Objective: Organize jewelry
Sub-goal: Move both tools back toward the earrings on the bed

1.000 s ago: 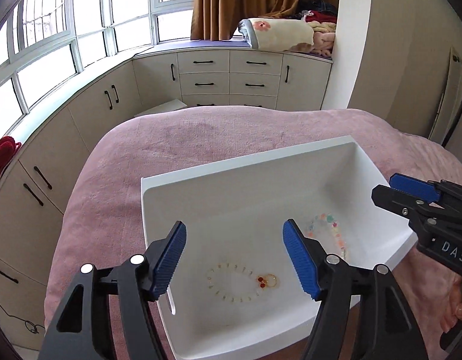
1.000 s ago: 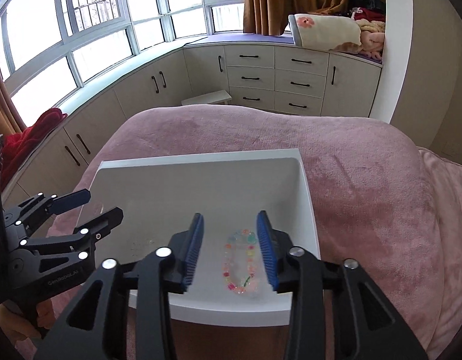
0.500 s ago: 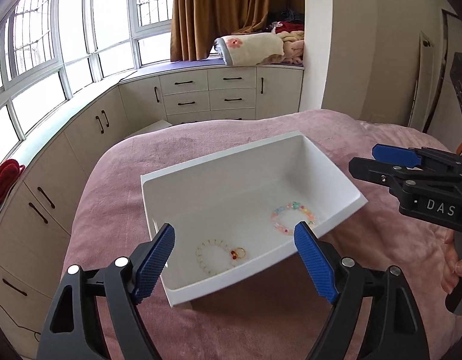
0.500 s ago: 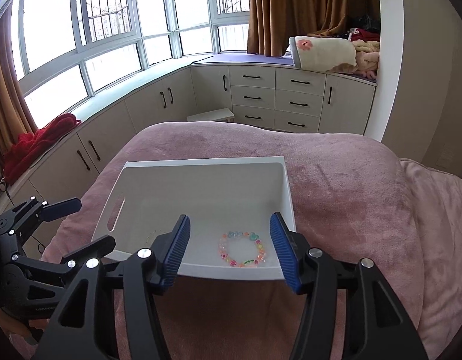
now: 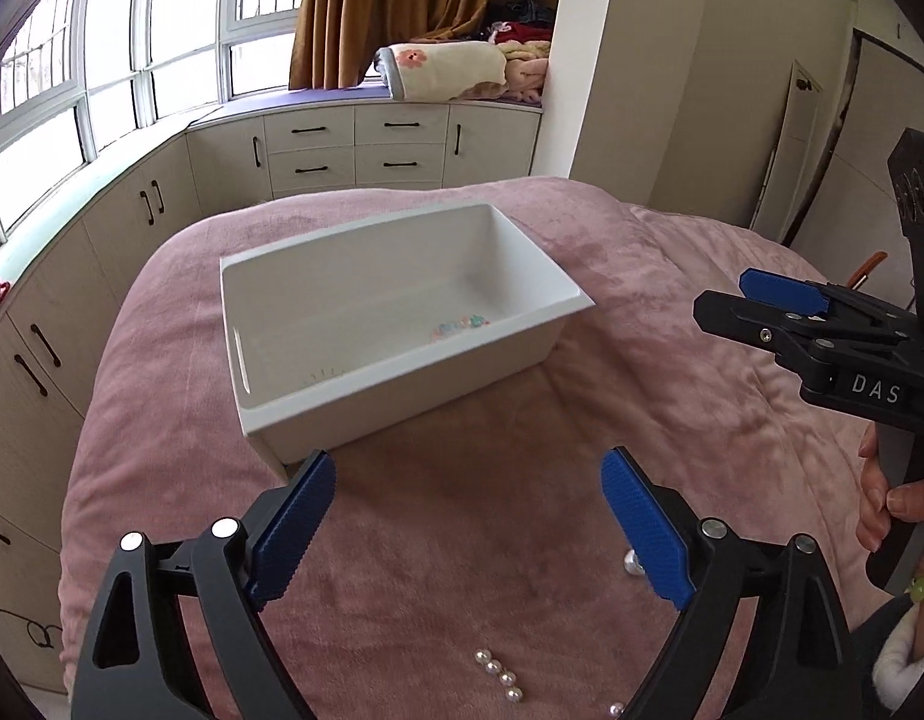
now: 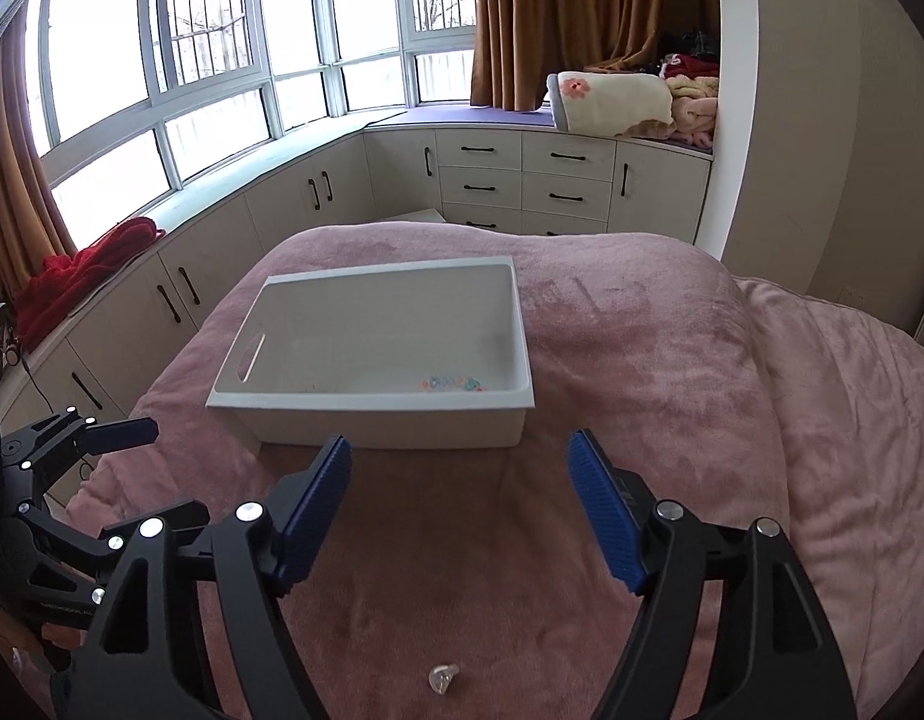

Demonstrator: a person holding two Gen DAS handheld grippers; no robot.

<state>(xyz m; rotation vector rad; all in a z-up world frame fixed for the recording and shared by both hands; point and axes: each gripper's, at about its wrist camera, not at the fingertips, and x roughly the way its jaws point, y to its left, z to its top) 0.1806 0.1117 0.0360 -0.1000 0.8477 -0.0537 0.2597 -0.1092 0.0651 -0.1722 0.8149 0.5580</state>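
A white plastic bin (image 5: 318, 402) sits on the pink bedspread; it also shows in the right wrist view (image 6: 378, 420). Inside lies a pastel bead bracelet (image 5: 459, 327), also seen from the right (image 6: 450, 384), and a thin gold bracelet barely shows over the near wall (image 5: 324, 375). A string of white pearls (image 5: 498, 678) lies on the spread near my left gripper (image 5: 468, 522), which is open and empty. A small clear earring-like piece (image 6: 443, 677) lies below my right gripper (image 6: 459, 504), also open and empty, in front of the bin.
The bed (image 6: 672, 396) is covered in pink plush. White cabinets (image 6: 522, 180) and a window seat with folded blankets (image 6: 618, 99) run behind it. A red cloth (image 6: 84, 270) lies on the left sill. The right gripper appears in the left wrist view (image 5: 780, 306).
Both grippers have pulled back and up from over the bin, leaving the bracelets inside. Both sets of fingers have opened wider. The pearls and small clear piece have come into view.
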